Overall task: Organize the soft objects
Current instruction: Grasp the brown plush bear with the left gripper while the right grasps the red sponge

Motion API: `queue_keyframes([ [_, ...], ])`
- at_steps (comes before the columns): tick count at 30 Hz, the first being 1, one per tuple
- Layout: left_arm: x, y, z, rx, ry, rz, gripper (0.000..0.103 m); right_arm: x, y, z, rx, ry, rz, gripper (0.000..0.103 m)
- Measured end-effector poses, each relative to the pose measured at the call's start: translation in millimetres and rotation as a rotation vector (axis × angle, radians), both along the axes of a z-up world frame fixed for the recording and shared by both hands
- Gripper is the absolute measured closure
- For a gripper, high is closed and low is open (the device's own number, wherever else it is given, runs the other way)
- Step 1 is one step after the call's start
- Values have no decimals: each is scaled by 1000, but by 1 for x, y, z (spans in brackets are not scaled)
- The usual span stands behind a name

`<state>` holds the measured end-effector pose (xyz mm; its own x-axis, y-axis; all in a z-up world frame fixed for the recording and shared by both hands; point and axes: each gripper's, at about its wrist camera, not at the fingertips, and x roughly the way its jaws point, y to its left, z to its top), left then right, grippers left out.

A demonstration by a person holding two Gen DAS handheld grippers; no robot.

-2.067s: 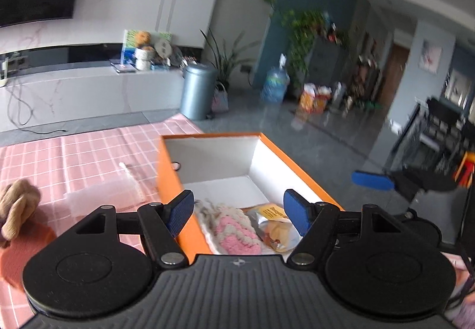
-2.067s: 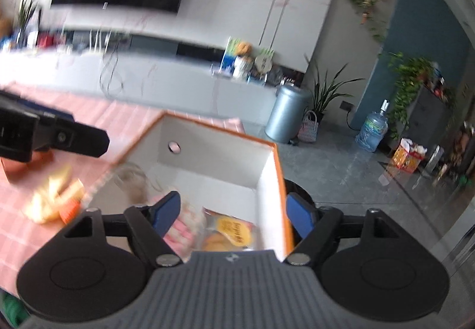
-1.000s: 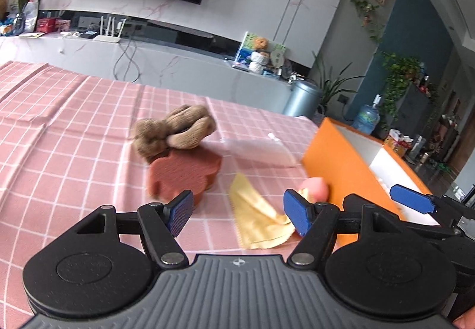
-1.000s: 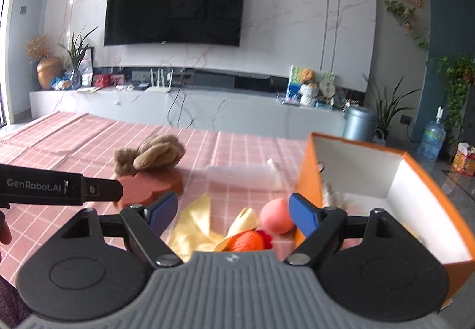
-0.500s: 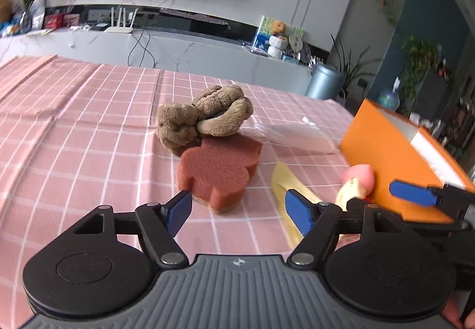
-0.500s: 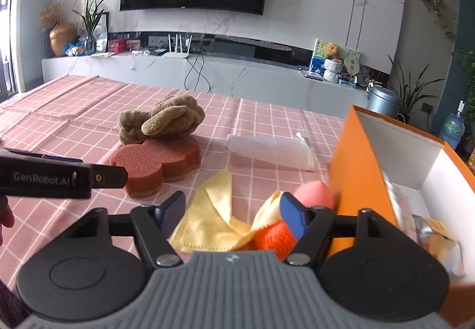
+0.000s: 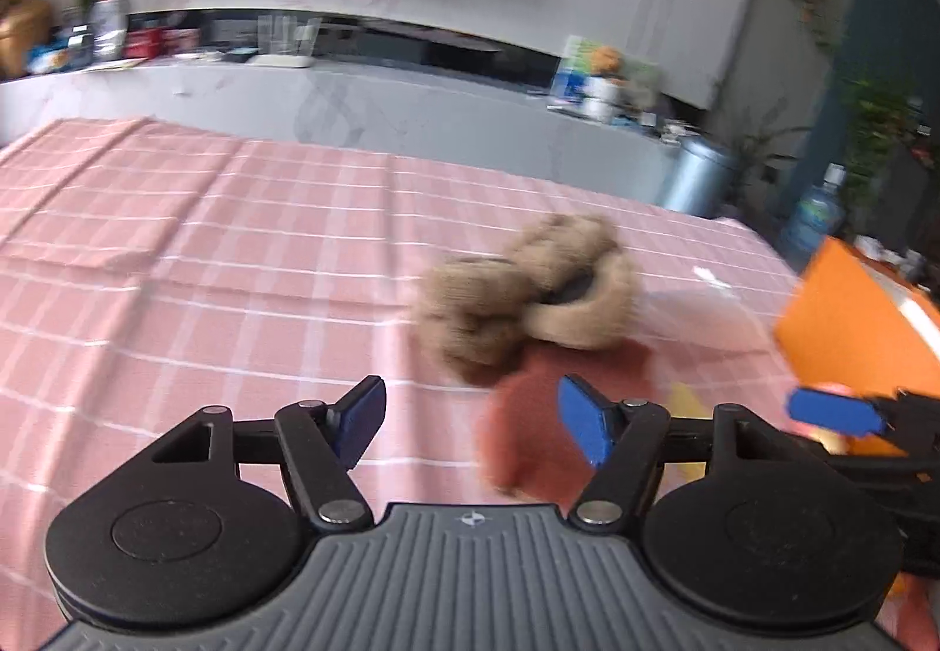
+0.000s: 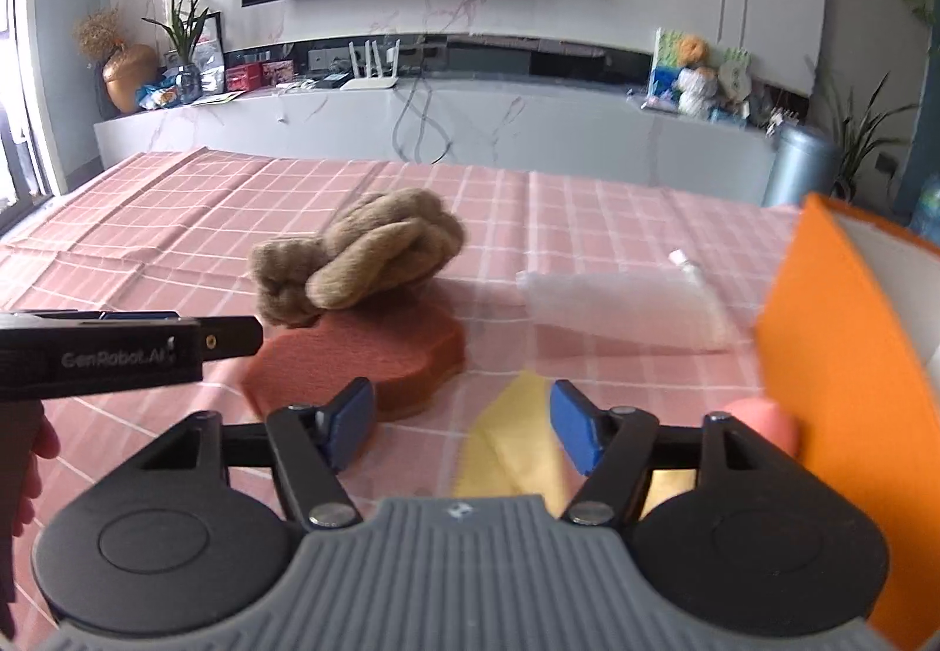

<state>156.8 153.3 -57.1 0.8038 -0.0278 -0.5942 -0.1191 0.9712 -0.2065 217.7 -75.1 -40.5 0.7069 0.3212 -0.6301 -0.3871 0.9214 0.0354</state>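
Yellow cloth: it is laid flat on the pink checked tablecloth, nearest to the right gripper, just beside the orange box.
Pink ball: it is seen at the foot of the orange box, near the table's right edge.
Red-brown sponge: it is placed near the middle of the table; nothing stands before it.
Brown knotted plush: it is rested partly on the sponge's far edge.
Clear plastic bag: it is laid flat behind the yellow cloth, beside the box.
Left gripper: the jaws are wide apart and are closing; nothing is held or touched, and the sponge is seen beyond the right pad.
Right gripper: the jaws are wide and are opening; nothing is held, and the cloth is below them.
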Motion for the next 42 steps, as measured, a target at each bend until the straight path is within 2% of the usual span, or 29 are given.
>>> queue_keyframes([
  [2, 1, 10, -1, 7, 15, 35, 24, 1, 11, -3, 14, 18, 5, 21],
  [4, 1, 21, -3, 1, 29, 55, 24, 3, 23, -6, 25, 37, 5, 15],
  [7, 2, 33, -8, 8, 60, 80, 30, 7, 40, -12, 28, 79, -2, 8],
  [14, 2, 49, -19, -11, 93, 136, 34, 18, 72, -27, -37, 115, -53, 3],
  [18, 2, 48, -20, -19, 88, 121, 34, 23, 80, -35, -35, 141, -73, 3],
  [21, 5, 44, -20, -16, 84, 106, 34, 25, 78, -37, -13, 157, -58, 10],
  [23, 6, 42, -20, -20, 85, 93, 34, 24, 75, -36, 4, 161, -20, 31],
  [24, 7, 41, -21, -22, 86, 87, 34, 21, 73, -35, -1, 156, -5, 32],
  [29, 9, 29, -22, -59, 85, 29, 34, 16, 52, -30, -14, 168, 59, 37],
  [33, 11, 14, -22, -60, 90, -18, 35, 12, 30, -22, -33, 159, 124, 38],
  [37, 11, 1, -20, -34, 73, -74, 35, 8, 9, -14, -81, 117, 147, 38],
  [40, 12, -9, -15, -1, 50, -126, 33, 11, -3, -13, -101, 132, 162, 36],
  [42, 14, -15, -11, 21, 34, -166, 29, 10, -10, -13, -112, 113, 140, 34],
])
